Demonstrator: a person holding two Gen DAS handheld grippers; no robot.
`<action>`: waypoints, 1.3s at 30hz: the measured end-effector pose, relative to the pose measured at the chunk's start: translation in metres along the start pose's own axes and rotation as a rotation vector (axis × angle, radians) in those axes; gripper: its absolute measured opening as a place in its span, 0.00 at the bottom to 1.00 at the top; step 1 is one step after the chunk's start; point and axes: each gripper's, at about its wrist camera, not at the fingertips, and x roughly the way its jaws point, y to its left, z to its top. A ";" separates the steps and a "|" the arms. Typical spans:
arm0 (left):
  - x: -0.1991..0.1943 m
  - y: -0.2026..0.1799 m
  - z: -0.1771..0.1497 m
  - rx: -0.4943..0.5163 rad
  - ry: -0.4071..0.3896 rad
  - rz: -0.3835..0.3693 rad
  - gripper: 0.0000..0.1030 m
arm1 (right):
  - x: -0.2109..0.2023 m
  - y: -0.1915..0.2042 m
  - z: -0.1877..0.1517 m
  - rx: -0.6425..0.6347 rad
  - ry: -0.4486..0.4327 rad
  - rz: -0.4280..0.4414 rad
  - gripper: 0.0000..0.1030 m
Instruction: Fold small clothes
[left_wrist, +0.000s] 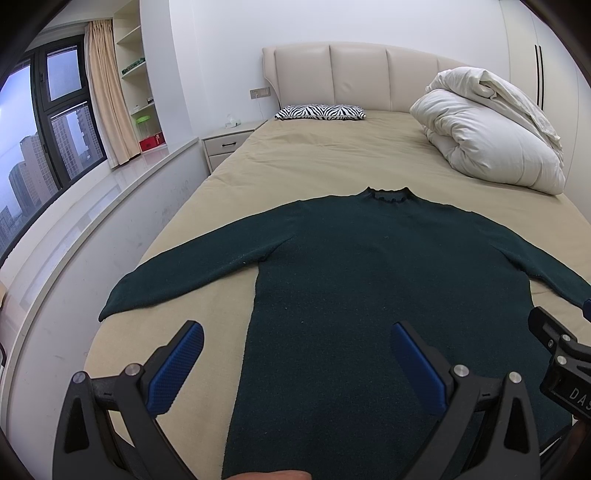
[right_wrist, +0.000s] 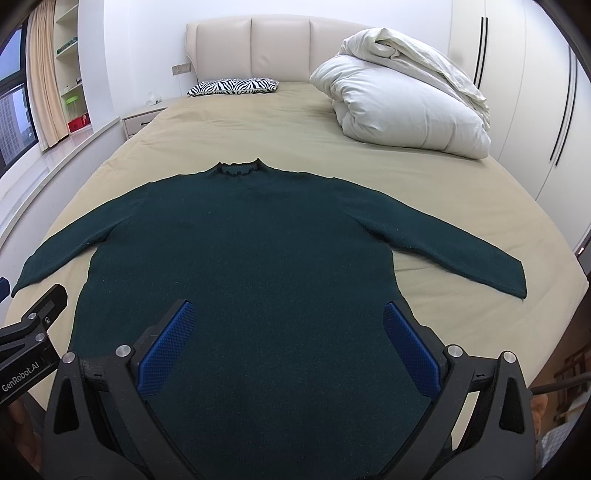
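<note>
We held both the left hand-held gripper (left_wrist: 295, 363) and right hand-held gripper (right_wrist: 290, 345) wide above the flat sweater (right_wrist: 258, 236) near the bed's (right_wrist: 461, 184) foot, folding unstarted; next we needed a sleeve.

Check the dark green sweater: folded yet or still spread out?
Spread out. The sweater lies flat on the bed, both sleeves extended sideways, collar away from the cameras; both grippers hover open above it.

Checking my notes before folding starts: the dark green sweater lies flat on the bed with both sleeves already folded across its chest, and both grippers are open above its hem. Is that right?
Not quite. The sleeves are not folded: both lie spread out to the sides of the dark green sweater on the bed, as the right wrist view shows. The rest holds: the left gripper and right gripper hover over the hem, jaws open.
</note>
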 end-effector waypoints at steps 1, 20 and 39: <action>0.000 0.000 0.000 0.000 0.000 0.000 1.00 | 0.000 0.000 0.000 0.000 0.001 0.001 1.00; 0.001 0.000 -0.002 0.000 0.004 0.001 1.00 | 0.003 0.003 -0.001 -0.003 0.015 0.005 1.00; 0.012 -0.003 -0.026 0.010 0.064 -0.023 1.00 | 0.024 -0.026 -0.001 0.069 0.063 0.010 1.00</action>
